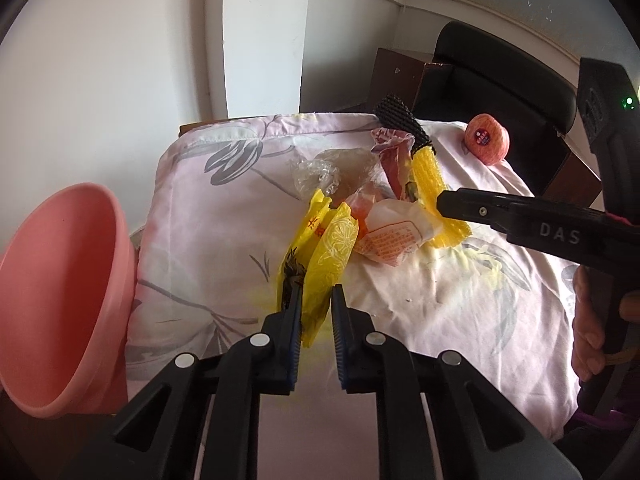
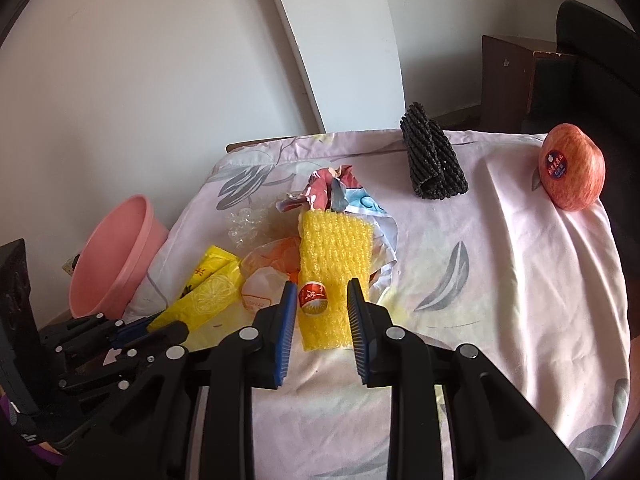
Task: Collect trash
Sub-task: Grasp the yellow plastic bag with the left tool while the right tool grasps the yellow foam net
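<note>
Surface (image 2: 500,280): covered by a pale pink cloth with grey leaf print; carries all items below.

Pink basin (image 1: 60,280): at the surface's left edge, tilted, mouth facing the trash pile.

Black chair (image 1: 500,80): behind the far right corner, beside a dark wooden cabinet (image 1: 396,76).

Trash pile, centre of the surface: crumpled clear plastic (image 2: 244,224), a torn printed wrapper (image 2: 336,188), a white and orange wrapper (image 1: 392,236), all touching or overlapping.

Yellow foam net (image 2: 332,264): lies in front of the pile, carrying a round red sticker; the right gripper (image 2: 322,304) has its jaws set either side of its near end, pads at its edges; whether they press I cannot tell.

Yellow lemon packet (image 1: 324,264): left of the pile; the left gripper (image 1: 316,304) has its jaws around its near end, left pad touching, right pad just apart.

Black foam net (image 2: 434,160): far side, apart from the pile.

Apple (image 2: 572,168): stickered, at the far right corner, well apart.
</note>
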Motion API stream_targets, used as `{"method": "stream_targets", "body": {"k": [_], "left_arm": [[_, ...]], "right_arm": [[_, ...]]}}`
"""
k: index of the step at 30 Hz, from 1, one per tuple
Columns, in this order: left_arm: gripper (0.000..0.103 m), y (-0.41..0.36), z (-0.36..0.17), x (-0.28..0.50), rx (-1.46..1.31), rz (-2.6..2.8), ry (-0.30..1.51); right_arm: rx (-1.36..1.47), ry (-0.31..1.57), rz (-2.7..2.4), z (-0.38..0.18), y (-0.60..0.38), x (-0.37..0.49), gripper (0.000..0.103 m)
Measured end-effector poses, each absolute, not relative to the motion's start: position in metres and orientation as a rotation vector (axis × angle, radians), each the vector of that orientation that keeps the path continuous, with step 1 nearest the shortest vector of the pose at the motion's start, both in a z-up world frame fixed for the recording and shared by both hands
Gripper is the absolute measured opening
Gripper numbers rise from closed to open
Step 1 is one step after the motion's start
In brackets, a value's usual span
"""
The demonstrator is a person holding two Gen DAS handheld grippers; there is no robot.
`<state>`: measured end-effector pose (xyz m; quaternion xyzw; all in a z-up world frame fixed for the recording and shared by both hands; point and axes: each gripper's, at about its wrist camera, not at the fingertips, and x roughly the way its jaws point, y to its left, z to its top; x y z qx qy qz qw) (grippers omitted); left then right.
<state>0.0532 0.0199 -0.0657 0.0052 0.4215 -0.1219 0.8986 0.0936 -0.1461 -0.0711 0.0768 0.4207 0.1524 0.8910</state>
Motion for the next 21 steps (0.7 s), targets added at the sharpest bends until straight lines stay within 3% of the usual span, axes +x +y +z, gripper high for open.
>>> {"method": "stream_targets", "body": {"k": [4,21], "left_arm": [[0.013,0.022,-0.056,0.042,0.003,-0.249,0.852],[0.013,0.041,-0.014,0.013,-0.061,-0.167,0.73]], "right_arm": [[0.151,0.865,0.321,-0.068,-0.15,0.088,0.011],[0.151,0.725,0.339,-0.027,-0.161,0.047,0.011]]}}
